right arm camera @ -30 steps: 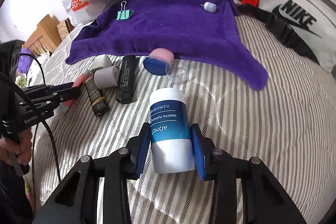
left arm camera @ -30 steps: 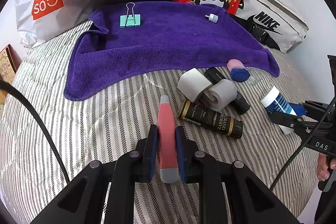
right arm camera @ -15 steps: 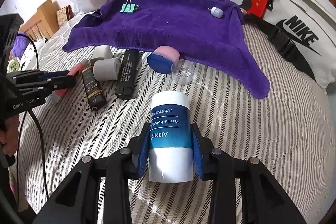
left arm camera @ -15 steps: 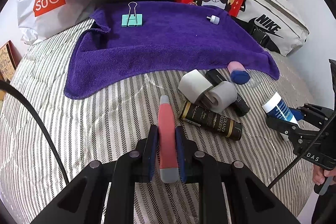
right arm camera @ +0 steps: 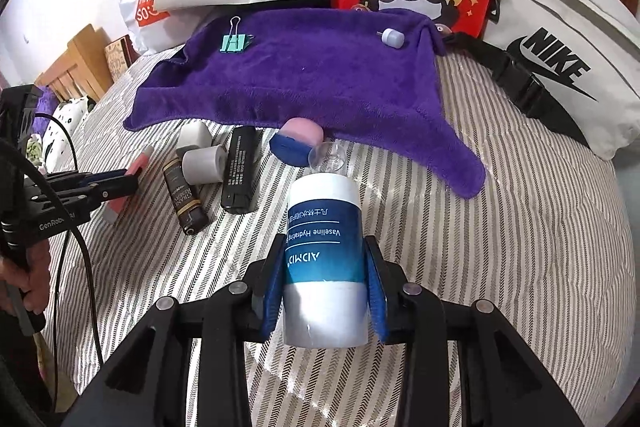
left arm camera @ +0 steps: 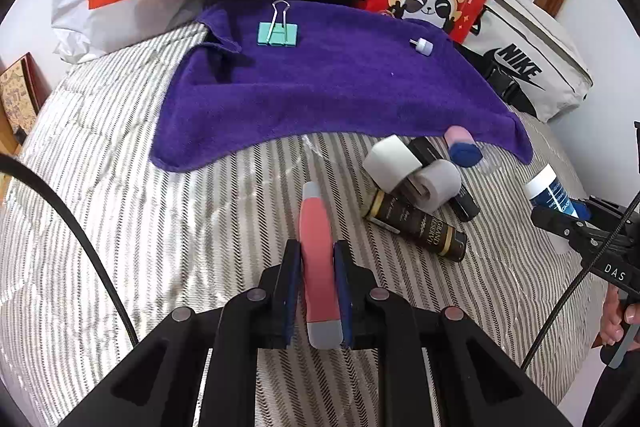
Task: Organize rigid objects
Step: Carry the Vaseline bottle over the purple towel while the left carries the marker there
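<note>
We have both grippers loaded: the left gripper (left arm camera: 317, 291) is clamped on the pink tube (left arm camera: 318, 259), low in the centre of its frame, and the right gripper (right arm camera: 325, 291) is clamped on the white and blue Vaseline bottle (right arm camera: 323, 259), likewise low and centre. The step in hand looks like carrying both to the purple towel (left arm camera: 332, 87), which fills the upper middle of each view and already holds a green binder clip (left arm camera: 278, 34) at upper left and a small white cap (left arm camera: 424, 47) at upper right. To do it well we should keep each grip firm, lift clear of the dark tubes (left arm camera: 416, 223) and grey rolls (left arm camera: 438, 183) right of centre, and set each item down on bare towel, apart from the clip and cap, before opening
</note>
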{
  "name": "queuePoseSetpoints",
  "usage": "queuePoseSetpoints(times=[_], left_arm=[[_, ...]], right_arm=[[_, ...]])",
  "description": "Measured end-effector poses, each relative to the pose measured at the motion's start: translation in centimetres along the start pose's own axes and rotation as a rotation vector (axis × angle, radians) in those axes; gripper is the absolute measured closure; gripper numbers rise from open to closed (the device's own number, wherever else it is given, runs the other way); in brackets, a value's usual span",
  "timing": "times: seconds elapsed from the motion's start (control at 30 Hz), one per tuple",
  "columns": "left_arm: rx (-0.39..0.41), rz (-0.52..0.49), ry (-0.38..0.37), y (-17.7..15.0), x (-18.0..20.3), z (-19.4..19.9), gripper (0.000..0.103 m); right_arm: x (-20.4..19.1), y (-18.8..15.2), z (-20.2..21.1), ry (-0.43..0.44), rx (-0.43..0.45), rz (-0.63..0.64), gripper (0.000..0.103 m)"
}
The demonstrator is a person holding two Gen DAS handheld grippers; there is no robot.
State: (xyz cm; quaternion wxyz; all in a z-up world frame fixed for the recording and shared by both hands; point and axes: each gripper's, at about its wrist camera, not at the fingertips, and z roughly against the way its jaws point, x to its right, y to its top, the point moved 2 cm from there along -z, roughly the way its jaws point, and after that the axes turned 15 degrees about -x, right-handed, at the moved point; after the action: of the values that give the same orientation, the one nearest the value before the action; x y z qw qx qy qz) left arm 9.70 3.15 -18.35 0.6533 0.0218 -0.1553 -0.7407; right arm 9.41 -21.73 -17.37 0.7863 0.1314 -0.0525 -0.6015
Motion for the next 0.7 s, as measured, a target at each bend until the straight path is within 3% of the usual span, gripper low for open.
queuePoseSetpoints(times=[0.3,0.47,0.7], left_arm=[[0.016,0.012,-0.003,1.0,-0.4,1.4,0.086],[0.031,0.011,0.037,2.0,-0.3,2.4,0.086],[0.067,0.008,0.001,3.8,-0.5,3.8,0.086]], right_arm=[[0.8,1.8,0.5,0.047,0.020,-0.037,0.067],[0.9,3.0,1.1,0.054,0.040,-0.036,0.067],[1.6,4.4,2.1,0.058,0.069,-0.053,0.067]])
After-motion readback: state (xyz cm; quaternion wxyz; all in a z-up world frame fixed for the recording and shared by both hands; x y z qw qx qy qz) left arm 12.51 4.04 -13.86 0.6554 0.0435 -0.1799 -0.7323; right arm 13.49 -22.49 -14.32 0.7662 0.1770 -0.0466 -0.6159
